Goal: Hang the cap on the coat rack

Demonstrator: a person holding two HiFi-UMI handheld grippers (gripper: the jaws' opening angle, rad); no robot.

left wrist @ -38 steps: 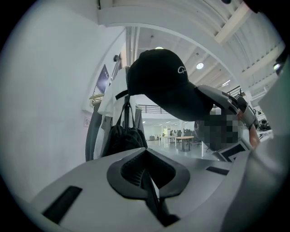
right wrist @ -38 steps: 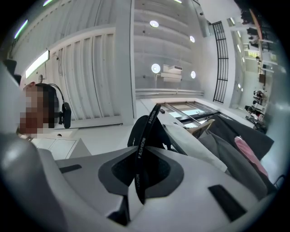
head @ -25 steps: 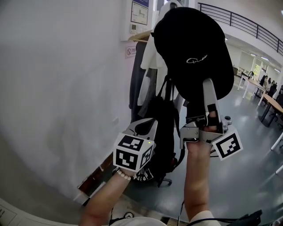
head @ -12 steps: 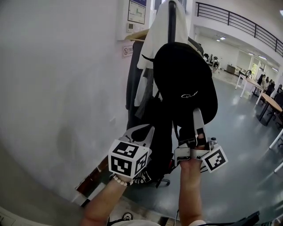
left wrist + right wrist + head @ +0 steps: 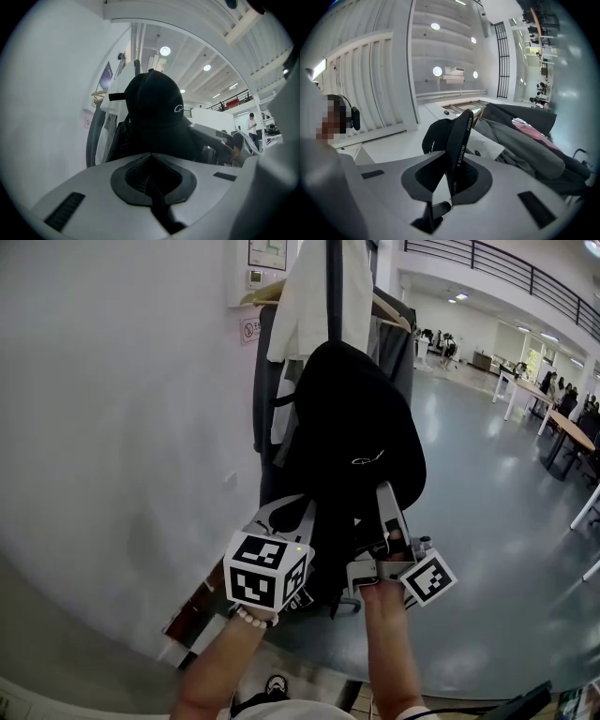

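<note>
The black cap (image 5: 354, 442) with a small white logo is up against the coat rack, just under its dark pole (image 5: 333, 282). My right gripper (image 5: 386, 512) is shut on the cap's brim from below; in the right gripper view the brim's edge (image 5: 459, 140) with printed lettering stands upright between the jaws (image 5: 452, 183). Beside it on the left, my left gripper (image 5: 286, 512) is shut and holds nothing, a little lower than the cap. From the left gripper view the cap (image 5: 154, 105) fills the middle, beyond the closed jaws (image 5: 151, 176).
A white garment (image 5: 309, 296) and grey coats (image 5: 267, 381) hang on the rack, with a black bag (image 5: 305, 493) lower down. A white wall (image 5: 112, 427) runs close along the left. Tables and people (image 5: 562, 418) are at the far right across the grey floor.
The cap and both grippers have moved down and left in the head view, closer to the rack. The rack's pole now shows above the cap. The right gripper's hold on the brim is unchanged.
</note>
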